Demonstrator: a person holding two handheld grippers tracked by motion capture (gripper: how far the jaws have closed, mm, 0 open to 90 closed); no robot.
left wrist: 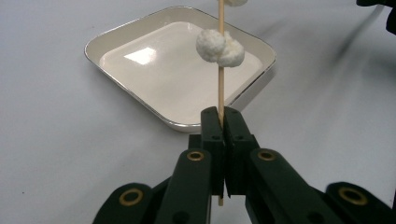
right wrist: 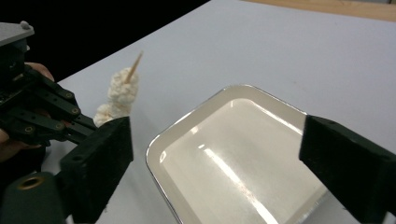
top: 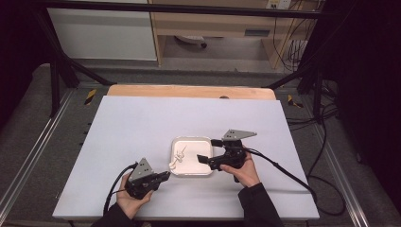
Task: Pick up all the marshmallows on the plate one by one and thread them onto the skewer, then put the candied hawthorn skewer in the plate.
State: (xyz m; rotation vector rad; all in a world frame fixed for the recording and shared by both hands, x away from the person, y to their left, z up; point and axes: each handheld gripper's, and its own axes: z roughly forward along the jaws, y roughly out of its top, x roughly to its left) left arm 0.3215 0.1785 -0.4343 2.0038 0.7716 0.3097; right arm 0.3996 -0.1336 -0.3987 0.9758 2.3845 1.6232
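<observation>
1. The white table is carrying a white tray near its front edge.
2. The right gripper is hanging released, jaws spread wide over the tray's right rim.
3. The left gripper is clenching a wooden skewer; its view shows white lumps threaded above the tray.

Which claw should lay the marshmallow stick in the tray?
Left, probably. The left claw is already clamped on the skewer just beside the tray; the right claw is open and holds nothing.

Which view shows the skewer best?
The left gripper view: the skewer rises close from the shut left tongs, white pieces threaded. The right gripper view shows its tip and pieces farther off; the high view shows it tiny over the tray.
</observation>
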